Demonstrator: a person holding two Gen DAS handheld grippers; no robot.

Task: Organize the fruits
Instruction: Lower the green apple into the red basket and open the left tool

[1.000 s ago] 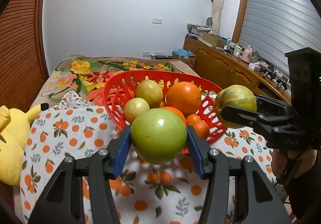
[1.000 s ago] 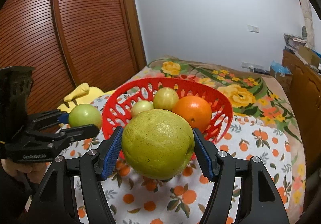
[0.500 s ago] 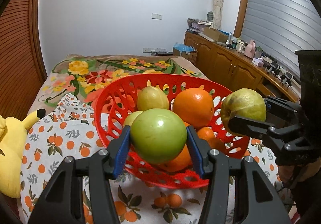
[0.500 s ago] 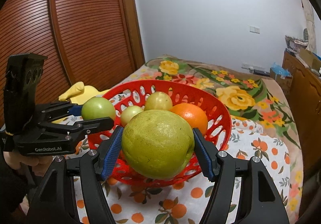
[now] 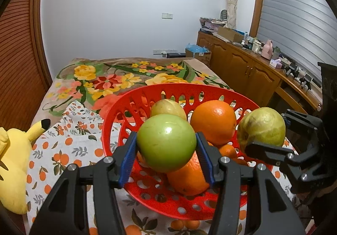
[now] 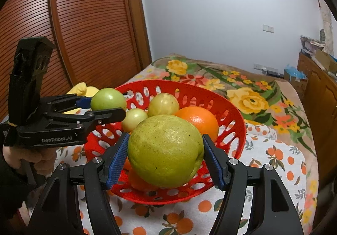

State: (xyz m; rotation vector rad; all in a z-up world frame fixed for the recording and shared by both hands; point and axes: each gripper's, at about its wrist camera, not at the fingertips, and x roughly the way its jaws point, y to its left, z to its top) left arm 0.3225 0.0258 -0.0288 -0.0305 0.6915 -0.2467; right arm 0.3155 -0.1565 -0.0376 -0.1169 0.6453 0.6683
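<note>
Jaws on both sides are clamped on fruit, left gripper with the green apple already over the red basket, right gripper holding the big guava just above its near rim, so I'd say the left drops first.

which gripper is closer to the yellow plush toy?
Left. The left gripper holds a green apple right beside the yellow plush toy; the right gripper sits across the red basket.
</note>
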